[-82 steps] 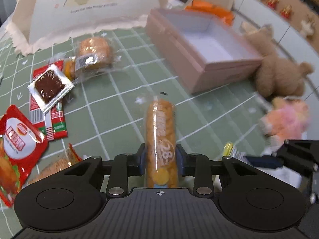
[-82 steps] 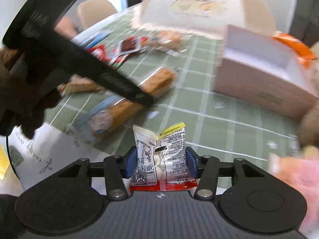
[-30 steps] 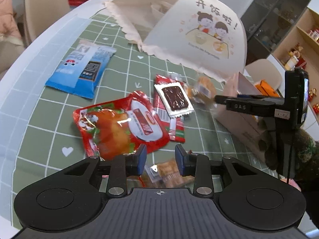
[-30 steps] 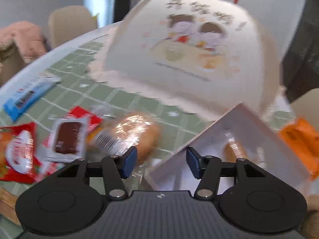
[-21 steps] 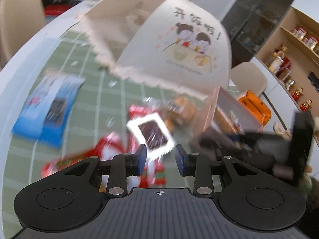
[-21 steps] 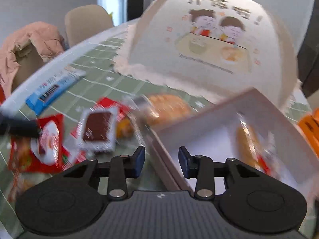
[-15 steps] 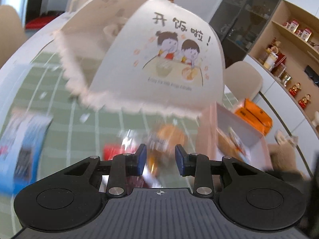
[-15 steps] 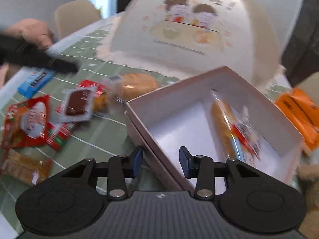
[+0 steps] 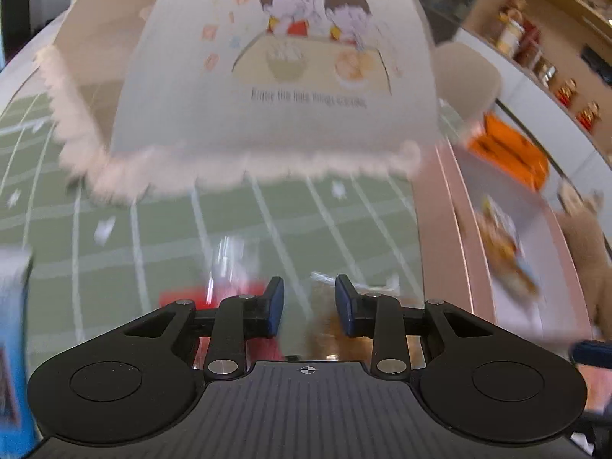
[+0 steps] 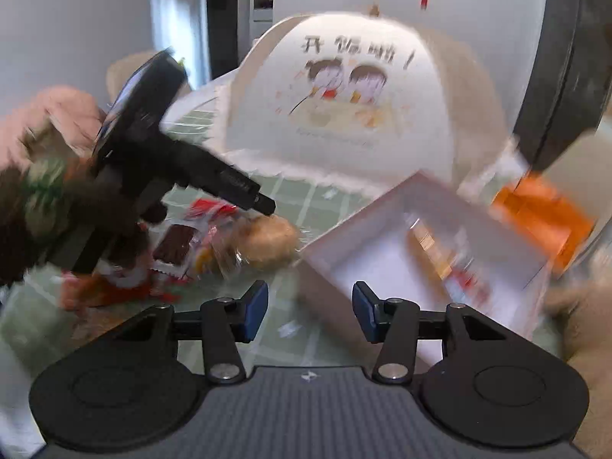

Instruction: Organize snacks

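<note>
Tongs first: my left gripper [image 9: 309,306] stands narrowly parted and empty, though 2.7 s ago it clamped a long orange biscuit tube; my right gripper [image 10: 309,313] is spread wide and empty, having carried a clear sachet then. Both items now lie, blurred, in the pale pink cardboard box [image 10: 336,237], which I read as two snacks filed.

Just below the left gripper's blue pads: a clear-wrapped golden-brown bun [image 9: 325,317] beside the box wall [image 9: 440,229].

Further left, still loose on the green checked tablecloth [image 9: 160,225]: a red packet [image 9: 179,298], a blue pouch [image 9: 11,306].

From the right wrist view, a dark-brown square sachet [image 10: 176,244] and the bun [image 10: 267,241] lie near the box.

Behind everything: a white lace-trimmed food cover printed with two children [image 9: 275,69].

Judgement: the bun is the likely next pick; several snacks remain.
</note>
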A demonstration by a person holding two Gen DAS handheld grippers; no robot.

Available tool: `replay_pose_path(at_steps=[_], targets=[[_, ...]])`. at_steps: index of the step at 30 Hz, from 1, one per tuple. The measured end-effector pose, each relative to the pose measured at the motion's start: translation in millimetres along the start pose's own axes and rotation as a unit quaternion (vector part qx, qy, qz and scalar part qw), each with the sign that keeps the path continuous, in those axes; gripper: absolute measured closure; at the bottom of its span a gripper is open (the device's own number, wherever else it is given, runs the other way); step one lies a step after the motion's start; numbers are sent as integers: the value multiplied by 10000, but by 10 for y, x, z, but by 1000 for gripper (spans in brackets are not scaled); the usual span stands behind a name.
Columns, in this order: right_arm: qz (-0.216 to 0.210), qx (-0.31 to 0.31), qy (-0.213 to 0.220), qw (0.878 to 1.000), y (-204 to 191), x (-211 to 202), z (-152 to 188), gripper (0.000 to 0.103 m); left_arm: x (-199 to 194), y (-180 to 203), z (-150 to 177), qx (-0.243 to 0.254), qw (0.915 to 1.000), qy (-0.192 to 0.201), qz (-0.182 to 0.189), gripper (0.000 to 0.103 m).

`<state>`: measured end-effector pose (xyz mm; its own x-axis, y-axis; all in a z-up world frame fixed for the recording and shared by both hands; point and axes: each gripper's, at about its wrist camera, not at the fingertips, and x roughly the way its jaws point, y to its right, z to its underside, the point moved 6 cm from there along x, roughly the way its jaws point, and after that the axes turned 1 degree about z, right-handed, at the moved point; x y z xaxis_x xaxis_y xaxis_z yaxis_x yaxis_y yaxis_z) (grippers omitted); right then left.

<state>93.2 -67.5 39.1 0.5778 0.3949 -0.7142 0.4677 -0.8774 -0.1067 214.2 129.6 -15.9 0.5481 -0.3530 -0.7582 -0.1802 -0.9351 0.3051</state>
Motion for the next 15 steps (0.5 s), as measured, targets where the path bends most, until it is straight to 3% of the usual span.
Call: replay_pose_path(at_steps=[2,5,7,10,12,15], targets=[[-240,222,-435,9985,64,76,195,54,-153,9,240,-87,9999,-71,80,74],[510,372,-771,9950,374,233,404,54,-328,49,518,-295,9991,-146,274,75],[926,643,-694,9912,630,256,387,54,-396,89,630,-493,9974,-236,465,74],[1023,936,-551,9888,737,265,302,57,-528,127,774,-952,9923,-196,773,74],[699,841,-386,9933,548,239,225,56,-714,107,840,-1168,9904,55,735,74],[19,715,-315,9969,167,300,130,52,-1033,24,954,-1276,9907,430,211,74]])
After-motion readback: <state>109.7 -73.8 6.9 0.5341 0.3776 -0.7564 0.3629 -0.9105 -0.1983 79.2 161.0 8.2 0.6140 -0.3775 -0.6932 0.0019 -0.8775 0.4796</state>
